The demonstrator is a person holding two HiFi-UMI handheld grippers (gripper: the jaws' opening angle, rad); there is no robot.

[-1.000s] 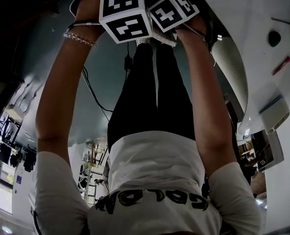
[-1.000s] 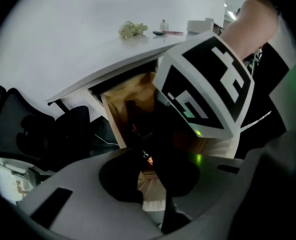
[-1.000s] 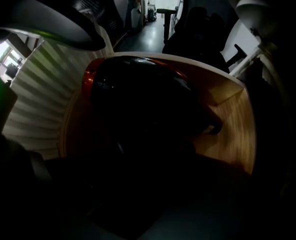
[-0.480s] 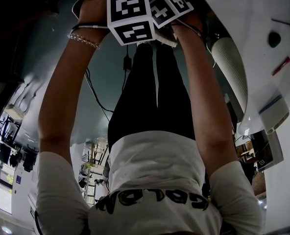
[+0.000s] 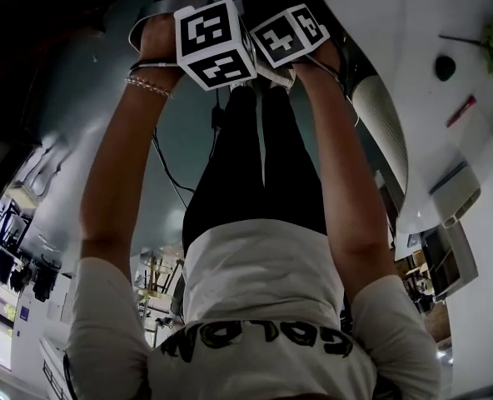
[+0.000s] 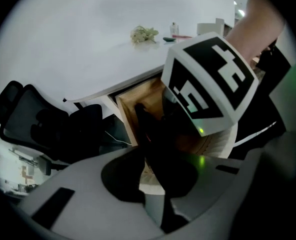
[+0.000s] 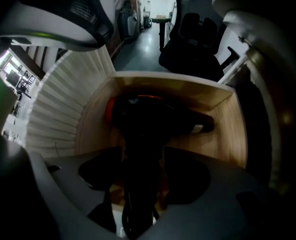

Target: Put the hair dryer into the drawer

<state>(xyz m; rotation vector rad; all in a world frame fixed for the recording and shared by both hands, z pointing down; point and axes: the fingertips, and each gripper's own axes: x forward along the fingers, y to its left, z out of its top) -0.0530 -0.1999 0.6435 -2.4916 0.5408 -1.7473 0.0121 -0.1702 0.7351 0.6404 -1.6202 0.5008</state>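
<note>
Your right hand-held gripper (image 7: 140, 171) is pinching the black handle of the hair dryer (image 7: 153, 116). The dryer's body, with its orange trim, lies crosswise low inside the open wooden drawer (image 7: 228, 134). Whether it rests on the drawer floor, you cannot tell from here. Your left hand-held gripper (image 6: 168, 156) is closed on a dark part that runs down into the same drawer, most likely another part of the dryer or its cord. The drawer sits under the white counter (image 6: 88, 44), with a black office chair (image 6: 38, 124) just beside it.

The risks come from crowding. Both tools sit close together over a narrow drawer, so pulling one out carelessly could knock the other or catch the drawer wall. If you let go while the dryer hangs above the floor, it will drop and may tip its handle above the rim, blocking the drawer from closing. A cord left over the front edge would get trapped.
</note>
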